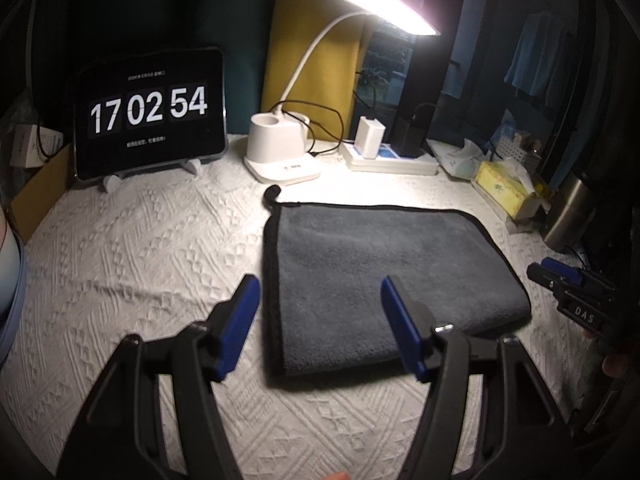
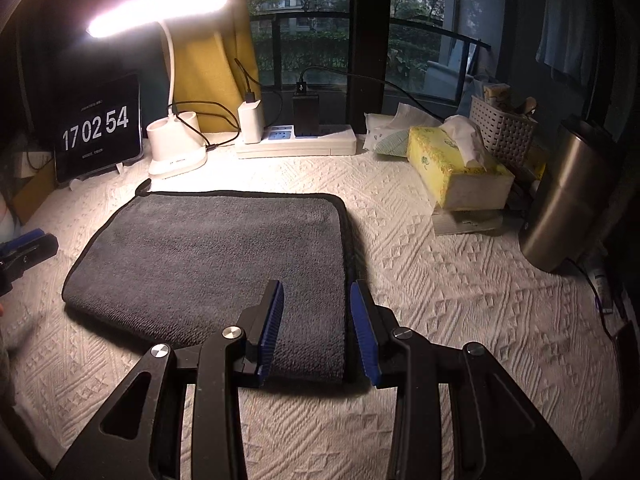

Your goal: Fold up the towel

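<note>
Left hand-held gripper [image 1: 318, 320] hovers at the lower middle of its own view with its blue pads spread wide and nothing between them, lined up over the near left edge of the towel [image 1: 380, 272]. I read that as a pause above the cloth, jaws ready to take an edge or just let go of one. Right hand-held gripper [image 2: 316, 328] sits at the lower centre of its view, pads at a moderate gap, empty, straddling the towel's near right corner; it appears to be aimed at the bound edge there.

One grey towel with black piping lies flat on the white textured cover of the worktop [image 2: 460, 300], centre frame in both views. It looks doubled already, with a rounded fold along one side, so a further fold may be what remains. Its hanging loop [image 1: 272, 194] pokes out at the far corner, towards the lamp.

Everything else is pushed to the back and right, probably to leave folding room. I count one desk lamp [image 2: 176, 152], lit and throwing its light over the cloth, one tablet clock [image 1: 150, 114] propped on a stand at the upper left, and one power strip [image 2: 296, 142] carrying two chargers. To the right are one yellow tissue box [image 2: 456, 164], one white basket [image 2: 502, 130] and one steel flask [image 2: 568, 196].
</note>
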`<state>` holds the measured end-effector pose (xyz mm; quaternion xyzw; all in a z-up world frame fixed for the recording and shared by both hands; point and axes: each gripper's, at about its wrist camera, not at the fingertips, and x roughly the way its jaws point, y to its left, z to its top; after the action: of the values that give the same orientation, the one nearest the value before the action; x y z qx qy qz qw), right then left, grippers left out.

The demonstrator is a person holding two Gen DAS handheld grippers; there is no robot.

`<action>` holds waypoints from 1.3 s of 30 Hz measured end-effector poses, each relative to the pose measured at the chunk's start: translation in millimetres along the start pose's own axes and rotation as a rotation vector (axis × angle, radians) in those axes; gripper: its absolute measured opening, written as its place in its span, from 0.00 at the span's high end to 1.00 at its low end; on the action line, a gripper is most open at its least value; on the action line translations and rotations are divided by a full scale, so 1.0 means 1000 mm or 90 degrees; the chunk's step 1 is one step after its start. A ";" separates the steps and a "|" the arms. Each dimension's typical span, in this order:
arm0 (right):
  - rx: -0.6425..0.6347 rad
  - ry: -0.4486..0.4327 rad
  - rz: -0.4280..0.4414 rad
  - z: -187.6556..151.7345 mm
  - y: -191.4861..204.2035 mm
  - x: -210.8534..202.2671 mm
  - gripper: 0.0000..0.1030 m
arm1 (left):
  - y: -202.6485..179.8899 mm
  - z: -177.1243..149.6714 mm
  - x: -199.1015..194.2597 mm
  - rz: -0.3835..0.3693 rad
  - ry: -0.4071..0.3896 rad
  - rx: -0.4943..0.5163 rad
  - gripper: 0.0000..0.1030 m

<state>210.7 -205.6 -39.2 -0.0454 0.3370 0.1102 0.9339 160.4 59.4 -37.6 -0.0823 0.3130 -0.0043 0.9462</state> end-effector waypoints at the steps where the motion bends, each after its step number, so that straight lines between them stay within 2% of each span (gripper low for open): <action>1: 0.002 -0.001 0.000 -0.002 0.000 -0.003 0.64 | -0.001 -0.001 -0.002 0.000 -0.002 0.002 0.37; 11: -0.002 -0.014 0.000 -0.008 0.008 -0.028 0.64 | -0.005 -0.015 -0.015 -0.011 0.001 0.001 0.37; 39: -0.003 -0.030 0.008 -0.051 0.024 -0.079 0.64 | -0.033 -0.063 -0.081 -0.045 -0.058 0.041 0.37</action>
<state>114.1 -204.4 -28.0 -0.0433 0.3149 0.1176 0.9408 59.6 22.2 -34.5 -0.0627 0.2664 -0.0439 0.9608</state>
